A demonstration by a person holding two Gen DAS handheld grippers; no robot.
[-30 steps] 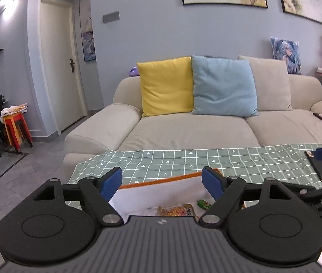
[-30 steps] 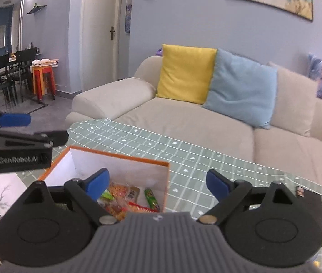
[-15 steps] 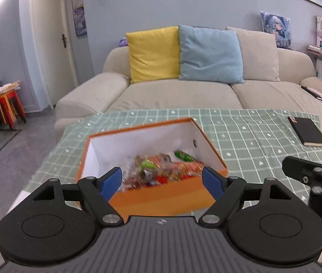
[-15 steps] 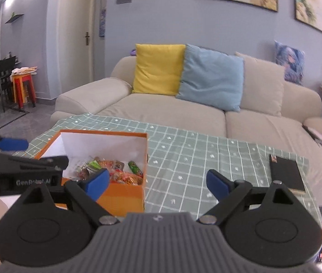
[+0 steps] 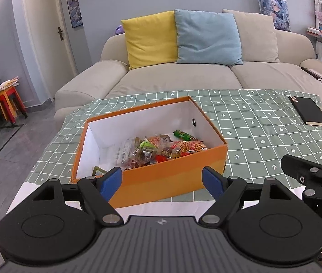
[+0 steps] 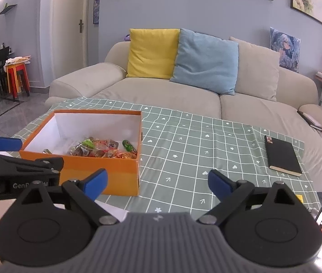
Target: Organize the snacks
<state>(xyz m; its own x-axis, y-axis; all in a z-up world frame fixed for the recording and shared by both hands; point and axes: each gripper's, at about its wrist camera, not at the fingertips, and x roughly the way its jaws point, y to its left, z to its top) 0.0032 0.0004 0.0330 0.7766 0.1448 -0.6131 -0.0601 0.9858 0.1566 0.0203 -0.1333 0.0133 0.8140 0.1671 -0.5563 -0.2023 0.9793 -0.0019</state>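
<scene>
Left wrist view: nearest, the left tool [image 5: 162, 180] hangs spread and empty before the orange box [image 5: 172, 177]; the right tool [image 6: 157, 182] is likewise spread, holding nothing. Beyond, the snacks [image 5: 161, 149] lie heaped inside the box on the bench [image 6: 195, 154]. They look light, crinkly and slippery; pinch 1 packet by its sealed edge.

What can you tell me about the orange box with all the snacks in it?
The orange cardboard box is rectangular, white inside, with no lid on it. It sits flat on the green checked tablecloth, with one end wall showing a small round hole. Wrapped snacks are heaped toward that end; the other end is mostly bare. Neither gripper touches it.
</scene>
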